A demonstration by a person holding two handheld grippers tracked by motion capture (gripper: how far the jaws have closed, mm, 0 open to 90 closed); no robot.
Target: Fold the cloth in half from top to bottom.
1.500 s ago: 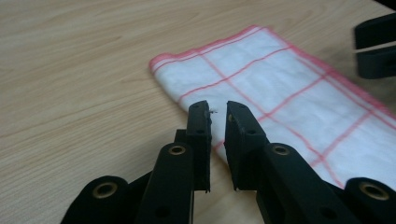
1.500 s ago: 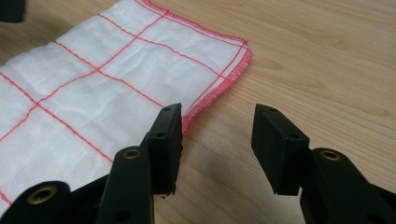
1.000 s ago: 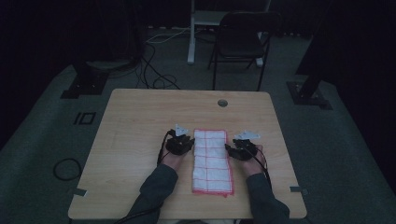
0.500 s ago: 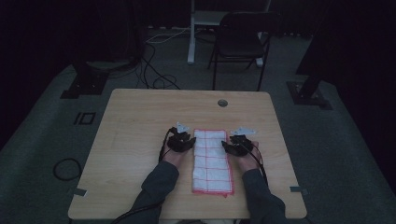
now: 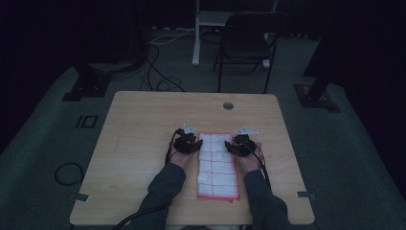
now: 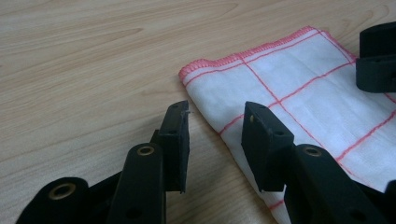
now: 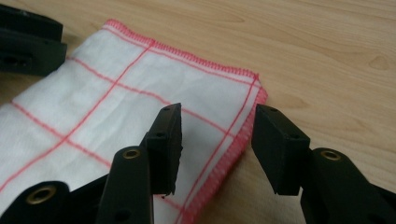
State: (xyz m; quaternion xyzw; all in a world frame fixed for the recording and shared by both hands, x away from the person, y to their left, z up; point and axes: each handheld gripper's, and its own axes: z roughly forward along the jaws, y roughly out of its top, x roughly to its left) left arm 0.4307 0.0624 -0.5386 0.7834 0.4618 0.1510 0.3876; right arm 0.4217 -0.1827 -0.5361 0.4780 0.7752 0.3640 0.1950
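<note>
A folded white cloth [image 5: 218, 165] with red grid lines and a red hem lies lengthwise on the wooden table [image 5: 143, 124]. My left gripper [image 5: 187, 143] sits at the cloth's far left edge. In the left gripper view, the left gripper [image 6: 215, 126] is open and its jaws have just been opening. The cloth's [image 6: 299, 93] edge lies between them, untouched by the pads. My right gripper [image 5: 239, 145] is at the far right edge. In the right gripper view, the right gripper [image 7: 217, 135] is open and straddles the cloth's [image 7: 116, 107] hemmed edge near its corner.
A round cable hole [image 5: 228, 105] is in the table's far side. Behind the table stands a dark chair [image 5: 249, 43]. Cables [image 5: 160, 81] and stand bases [image 5: 88, 84] lie on the floor around it. The other gripper [image 6: 378, 60] shows across the cloth.
The right gripper has shifted left onto the cloth's right edge. The left hand has stayed in place at the left edge.
</note>
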